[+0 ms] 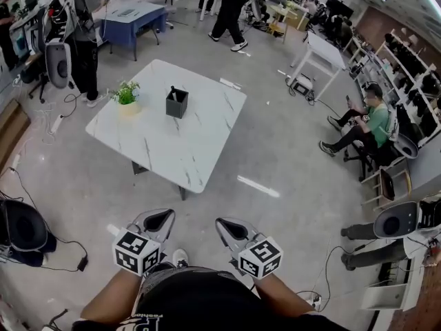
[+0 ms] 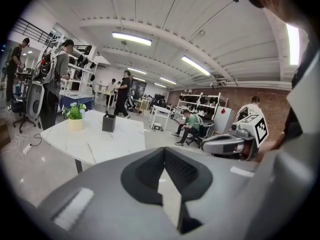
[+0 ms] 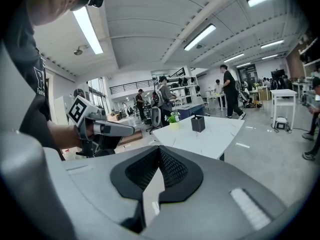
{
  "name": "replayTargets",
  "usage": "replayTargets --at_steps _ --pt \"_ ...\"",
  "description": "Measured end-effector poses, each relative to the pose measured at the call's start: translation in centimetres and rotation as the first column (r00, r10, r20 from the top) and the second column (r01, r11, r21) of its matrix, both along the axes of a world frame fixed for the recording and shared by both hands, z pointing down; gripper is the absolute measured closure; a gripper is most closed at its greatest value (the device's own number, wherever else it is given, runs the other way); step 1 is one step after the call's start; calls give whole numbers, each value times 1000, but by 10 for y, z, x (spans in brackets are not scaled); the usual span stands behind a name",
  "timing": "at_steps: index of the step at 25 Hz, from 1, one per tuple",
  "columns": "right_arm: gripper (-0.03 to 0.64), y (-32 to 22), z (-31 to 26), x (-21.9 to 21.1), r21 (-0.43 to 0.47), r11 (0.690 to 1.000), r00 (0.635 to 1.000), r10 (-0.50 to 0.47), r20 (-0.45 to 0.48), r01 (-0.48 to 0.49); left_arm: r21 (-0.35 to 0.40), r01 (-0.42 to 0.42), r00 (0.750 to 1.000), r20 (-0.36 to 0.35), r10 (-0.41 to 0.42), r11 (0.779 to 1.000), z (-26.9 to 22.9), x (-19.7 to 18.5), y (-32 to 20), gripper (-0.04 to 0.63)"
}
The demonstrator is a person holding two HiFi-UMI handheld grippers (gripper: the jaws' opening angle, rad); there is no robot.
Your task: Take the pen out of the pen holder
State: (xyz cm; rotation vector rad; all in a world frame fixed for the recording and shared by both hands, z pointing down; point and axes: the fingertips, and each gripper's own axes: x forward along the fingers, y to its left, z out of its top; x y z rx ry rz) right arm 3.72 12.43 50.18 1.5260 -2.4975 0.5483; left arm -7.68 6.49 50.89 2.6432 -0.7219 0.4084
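Observation:
A dark square pen holder (image 1: 177, 103) stands near the far side of the white marble table (image 1: 172, 143), with a thin dark pen (image 1: 173, 89) sticking out of its top. It also shows small and far off as the pen holder (image 2: 108, 122) in the left gripper view and the pen holder (image 3: 198, 123) in the right gripper view. My left gripper (image 1: 158, 220) and right gripper (image 1: 231, 229) hang side by side close to my body, well short of the table. Both are shut with nothing between the jaws. The left gripper (image 2: 164, 151) and right gripper (image 3: 159, 149) point toward the table.
A small potted plant (image 1: 127, 96) sits on the table left of the holder. People stand behind the table (image 1: 83, 26) and one sits at the right (image 1: 362, 126). Office chairs (image 1: 24, 229) and floor cables (image 1: 41, 185) lie to my left; a white desk (image 1: 320, 57) stands farther back.

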Motion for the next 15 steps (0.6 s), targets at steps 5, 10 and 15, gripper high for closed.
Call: replayTargets --at_steps 5,10,15 --pt "617 -28 2 -4 6 1000 1000 4 1 -4 7 -11 1000 -5 11 1000 1 0 -27 538" --pt "617 -49 7 -9 -6 1000 1000 -2 4 2 2 -5 1000 -6 5 1000 4 -5 -48 538" --pt "617 -67 3 -14 -4 1000 1000 -13 -3 13 -13 10 1000 -10 -10 1000 8 -13 -60 538"
